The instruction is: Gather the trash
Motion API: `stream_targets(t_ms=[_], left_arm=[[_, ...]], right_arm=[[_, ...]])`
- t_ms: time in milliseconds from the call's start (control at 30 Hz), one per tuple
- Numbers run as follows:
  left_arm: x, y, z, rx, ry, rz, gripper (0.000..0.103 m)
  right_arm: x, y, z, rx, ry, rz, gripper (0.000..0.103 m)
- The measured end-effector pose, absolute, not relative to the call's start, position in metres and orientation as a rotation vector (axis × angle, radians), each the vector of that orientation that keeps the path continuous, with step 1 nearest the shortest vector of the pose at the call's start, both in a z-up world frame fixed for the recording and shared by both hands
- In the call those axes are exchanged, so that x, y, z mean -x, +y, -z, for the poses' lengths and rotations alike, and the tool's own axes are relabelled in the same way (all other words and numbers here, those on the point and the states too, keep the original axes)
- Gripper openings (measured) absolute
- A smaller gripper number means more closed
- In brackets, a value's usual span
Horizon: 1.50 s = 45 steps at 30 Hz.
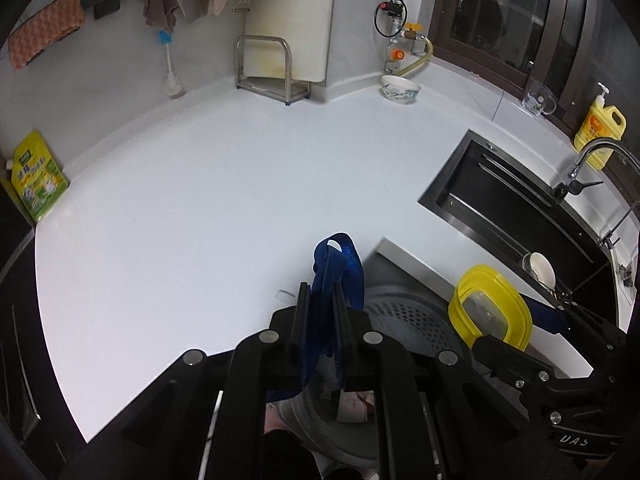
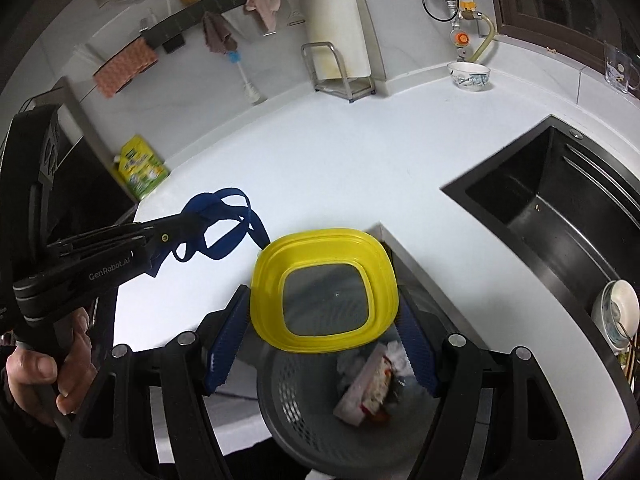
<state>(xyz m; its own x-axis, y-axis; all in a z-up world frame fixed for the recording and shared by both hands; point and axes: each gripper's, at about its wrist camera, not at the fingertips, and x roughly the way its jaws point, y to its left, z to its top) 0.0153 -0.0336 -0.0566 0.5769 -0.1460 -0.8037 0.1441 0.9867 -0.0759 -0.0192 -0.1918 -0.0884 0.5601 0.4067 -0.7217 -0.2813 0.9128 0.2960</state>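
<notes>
My left gripper (image 1: 322, 300) is shut on a blue webbing strap (image 1: 340, 268), whose loops stick up past the fingertips above the white counter's front edge. The same gripper (image 2: 188, 220) and strap (image 2: 228, 248) show in the right wrist view. My right gripper (image 2: 322, 300) holds a yellow-rimmed lid with a clear centre (image 2: 324, 240) between its blue pads, the jaws spread wide. It also shows at the right of the left wrist view as the right gripper (image 1: 500, 344) and lid (image 1: 492, 280). Below both hangs a grey perforated bin (image 2: 296, 412) with crumpled paper and a wrapper (image 2: 368, 392) inside.
A black sink (image 1: 500, 200) with a bowl (image 2: 618, 312) lies to the right, a faucet above it. A small white cap (image 1: 285, 295) sits near the counter edge. A patterned bowl (image 1: 400, 88), metal rack (image 1: 272, 68), green pouch (image 1: 38, 176) and yellow soap bottle (image 1: 600, 128) line the walls.
</notes>
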Motion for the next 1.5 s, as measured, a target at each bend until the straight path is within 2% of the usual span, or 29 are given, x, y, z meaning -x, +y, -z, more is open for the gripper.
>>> stream_targets(t_ms=[267,700,1100,1200,1267,1300,1333,1500], left_arm=[[0.016,-0.059,0.086,-0.011,1.011,0.154,0.011],[0.014,-0.071,0.148,-0.024,1.133,0.164,0.011],[0.003,-0.069,0.159,-0.027,1.167,0.148,0.011],[0.003,-0.065,0.156,-0.023,1.166,0.137,0.02],[0.004,-0.062,0.152,-0.022,1.156,0.128,0.04],[0.004,-0.061,0.15,-0.021,1.147,0.122,0.046],[0.005,-0.059,0.147,-0.019,1.137,0.116,0.058],[0.008,-0.056,0.136,-0.019,1.109,0.106,0.06]], right_arm=[[0.046,-0.213,0.12,-0.152,0.962,-0.425,0.069],[0.035,-0.218,0.193,-0.193,1.087,-0.36,0.069],[0.023,-0.22,0.198,-0.215,1.112,-0.344,0.071],[0.023,-0.219,0.195,-0.216,1.109,-0.343,0.073],[0.024,-0.219,0.192,-0.216,1.105,-0.345,0.073],[0.024,-0.218,0.19,-0.215,1.102,-0.347,0.073],[0.024,-0.218,0.189,-0.213,1.1,-0.346,0.073],[0.026,-0.219,0.182,-0.219,1.096,-0.343,0.073]])
